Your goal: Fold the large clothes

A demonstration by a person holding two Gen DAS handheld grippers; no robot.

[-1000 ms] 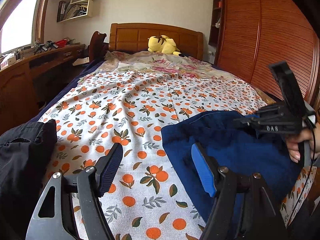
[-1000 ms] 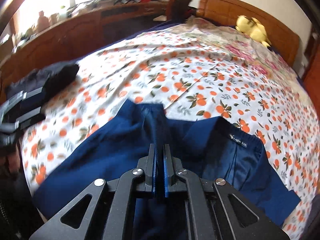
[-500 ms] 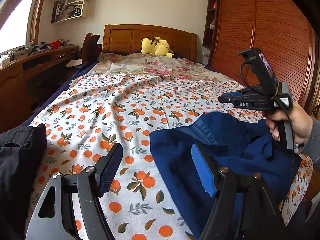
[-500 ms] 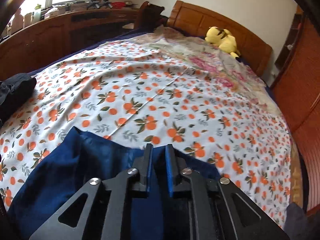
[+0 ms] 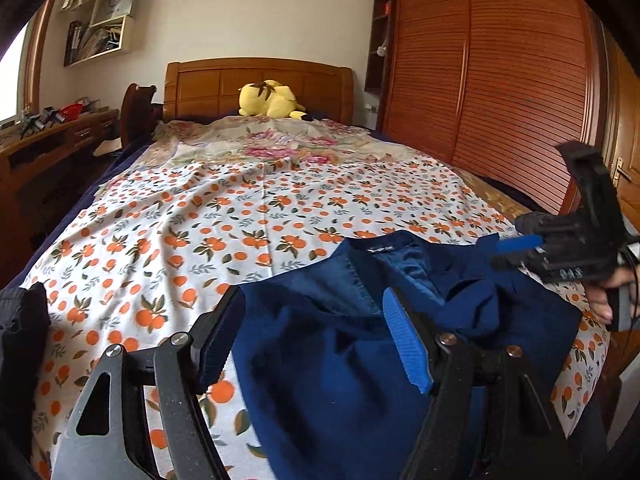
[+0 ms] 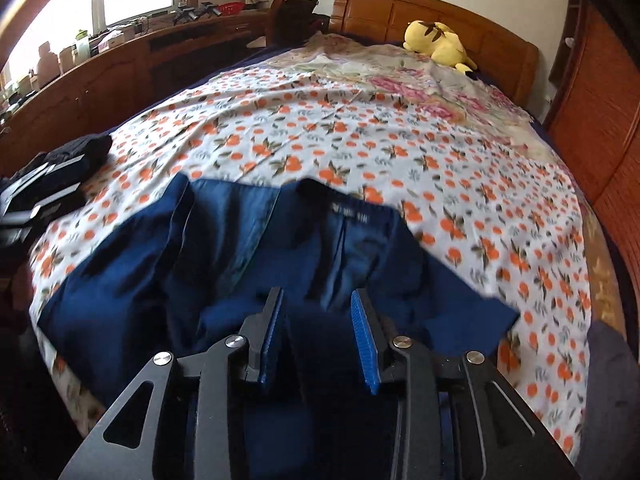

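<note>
A large navy blue garment lies on the bed's orange-print sheet, collar and label facing up, still rumpled near its right side. My left gripper is open over the garment's left edge, with nothing between its pads. In the right wrist view the garment spreads out ahead of my right gripper. Its jaws are opening and a fold of blue cloth lies loose between the pads. From the left wrist view the right gripper hovers over the garment's right corner, held by a hand.
A heap of black clothing sits at the bed's left edge. At the headboard rests a yellow plush toy. A wooden wardrobe stands along the right, a long desk along the left under the window.
The right gripper's jaws, shut on the blue cloth a second ago, have parted and let it go. The garment now lies wider, collar and label showing. The left gripper has shifted over its edge.
</note>
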